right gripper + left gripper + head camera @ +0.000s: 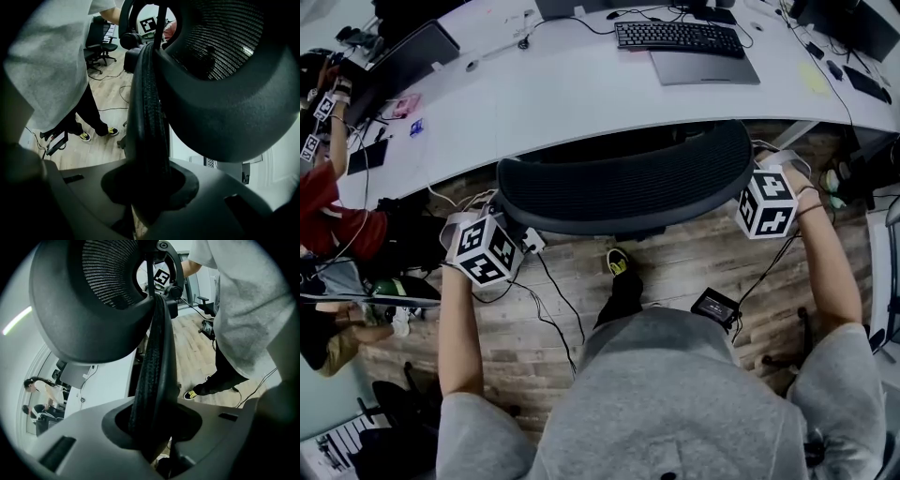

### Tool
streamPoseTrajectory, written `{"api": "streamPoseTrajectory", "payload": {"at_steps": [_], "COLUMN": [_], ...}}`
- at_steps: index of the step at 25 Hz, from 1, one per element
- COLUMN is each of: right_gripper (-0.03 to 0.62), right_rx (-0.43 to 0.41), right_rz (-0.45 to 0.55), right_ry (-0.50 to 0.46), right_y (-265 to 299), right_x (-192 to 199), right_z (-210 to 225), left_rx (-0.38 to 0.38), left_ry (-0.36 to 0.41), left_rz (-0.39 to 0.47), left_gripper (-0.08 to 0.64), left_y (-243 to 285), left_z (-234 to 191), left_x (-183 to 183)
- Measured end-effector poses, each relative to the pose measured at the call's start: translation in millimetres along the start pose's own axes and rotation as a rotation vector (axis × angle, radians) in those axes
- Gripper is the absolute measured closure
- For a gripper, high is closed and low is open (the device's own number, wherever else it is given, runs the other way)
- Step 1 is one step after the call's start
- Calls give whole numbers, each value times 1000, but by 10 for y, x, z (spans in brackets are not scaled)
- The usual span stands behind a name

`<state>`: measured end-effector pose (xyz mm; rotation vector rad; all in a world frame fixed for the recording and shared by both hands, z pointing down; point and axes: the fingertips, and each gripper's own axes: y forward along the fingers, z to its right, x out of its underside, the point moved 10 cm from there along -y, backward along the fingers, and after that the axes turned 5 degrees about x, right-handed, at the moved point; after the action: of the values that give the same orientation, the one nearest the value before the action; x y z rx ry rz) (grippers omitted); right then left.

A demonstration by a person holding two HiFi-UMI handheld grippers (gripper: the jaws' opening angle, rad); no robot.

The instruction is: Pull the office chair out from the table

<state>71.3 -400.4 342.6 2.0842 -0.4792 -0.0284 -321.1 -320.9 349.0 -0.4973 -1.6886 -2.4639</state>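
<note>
The black mesh office chair [623, 183] stands with its backrest at the curved edge of the white table [581, 94], just in front of me. My left gripper [510, 217] is shut on the backrest's left rim and my right gripper [742, 185] is shut on its right rim. In the left gripper view the padded rim [152, 376] runs upright down into the left gripper [152, 430], with both jaws against it. The right gripper view shows the same: the rim [150, 117] is clamped in the right gripper [147, 187]. The chair's seat is hidden under the backrest.
A keyboard [678, 37] and a dark pad [703, 67] lie on the table, with a laptop [403, 61] at its left end. Cables and a small black device [715, 306] lie on the wooden floor. A seated person [323, 187] is at the left.
</note>
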Motion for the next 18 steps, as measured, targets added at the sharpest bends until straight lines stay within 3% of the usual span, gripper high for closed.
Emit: {"api": "streamPoseTrajectory", "payload": {"at_steps": [18], "right_gripper": [494], "right_rx": [38], "right_rz": [51], "right_ry": [-1], "right_y": [-835], "right_x": [-146], "right_z": [-1205], "left_rx": [-8], "left_ry": [0], "left_rz": [4], "left_gripper": [446], "left_y": [-457], "left_z": [1308], "left_x": [-261]}}
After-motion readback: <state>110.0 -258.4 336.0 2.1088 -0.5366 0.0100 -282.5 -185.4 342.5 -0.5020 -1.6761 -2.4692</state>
